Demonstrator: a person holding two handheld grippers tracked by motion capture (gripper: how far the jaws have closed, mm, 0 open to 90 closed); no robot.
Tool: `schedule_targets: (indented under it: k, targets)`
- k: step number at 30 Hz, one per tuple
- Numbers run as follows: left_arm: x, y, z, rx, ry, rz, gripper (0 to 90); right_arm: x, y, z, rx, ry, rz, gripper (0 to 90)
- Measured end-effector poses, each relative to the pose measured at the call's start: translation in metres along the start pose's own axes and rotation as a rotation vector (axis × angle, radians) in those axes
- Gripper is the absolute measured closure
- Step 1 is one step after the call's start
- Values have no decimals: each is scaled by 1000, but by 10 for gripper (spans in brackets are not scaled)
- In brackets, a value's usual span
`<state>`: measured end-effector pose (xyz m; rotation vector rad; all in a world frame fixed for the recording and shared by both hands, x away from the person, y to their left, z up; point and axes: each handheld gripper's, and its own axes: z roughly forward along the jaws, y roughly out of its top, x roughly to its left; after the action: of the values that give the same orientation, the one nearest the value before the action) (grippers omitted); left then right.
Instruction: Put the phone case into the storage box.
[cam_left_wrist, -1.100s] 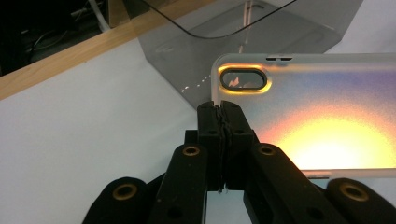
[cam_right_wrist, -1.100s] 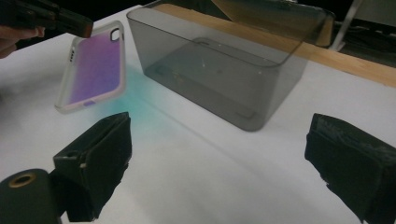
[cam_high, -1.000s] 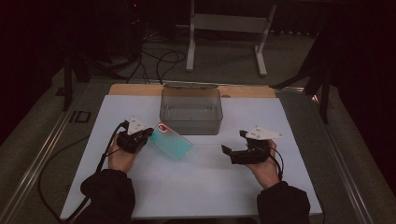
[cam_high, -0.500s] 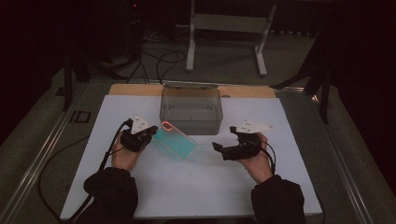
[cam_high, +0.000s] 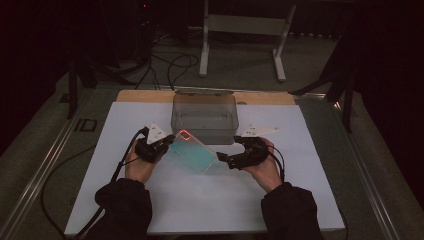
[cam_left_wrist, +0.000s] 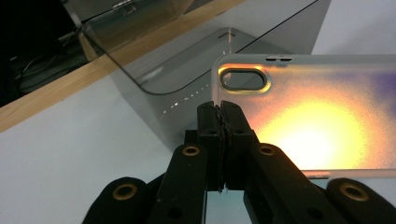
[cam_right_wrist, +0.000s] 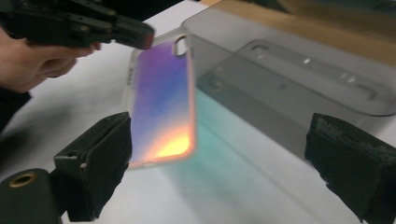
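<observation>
Since the earlier frames, our right tongs (cam_high: 223, 158) have travelled leftward across the desk (cam_high: 300, 150) toward the phone case (cam_high: 194, 151), and the case has tipped so that its far end now points at them. Our left tongs (cam_high: 170, 141) are clamped on the case's edge close to the camera cutout; in the left gripper view the two jaws meet on the thin rim of the phone case (cam_left_wrist: 308, 116), just below the cutout. We hold the case off the desk, tilted, directly in front of the clear plastic box (cam_high: 204, 117), whose near wall sits just behind it. The box stands at the middle of the white sheet, near the wooden strip (cam_high: 145, 96) along the far edge. Our right tongs stand wide open with nothing between the pads: in the right gripper view the phone case (cam_right_wrist: 161, 102) hangs ahead of the left jaw, iridescent purple to orange, with the left tongs (cam_right_wrist: 140, 35) gripping its upper corner. Right tongs and case are close but apart.
</observation>
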<state>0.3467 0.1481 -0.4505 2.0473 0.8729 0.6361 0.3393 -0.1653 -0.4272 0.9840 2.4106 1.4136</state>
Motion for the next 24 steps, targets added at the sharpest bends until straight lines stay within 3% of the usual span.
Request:
schedule_targets:
  k: [9, 24]
  targets:
    - [-9, 7, 2, -20, -21, 24, 890, 3, 5, 11, 28, 19, -3, 86]
    - [-28, 18, 4, -85, -69, 68, 890, 3, 3, 14, 41, 46, 20, 104]
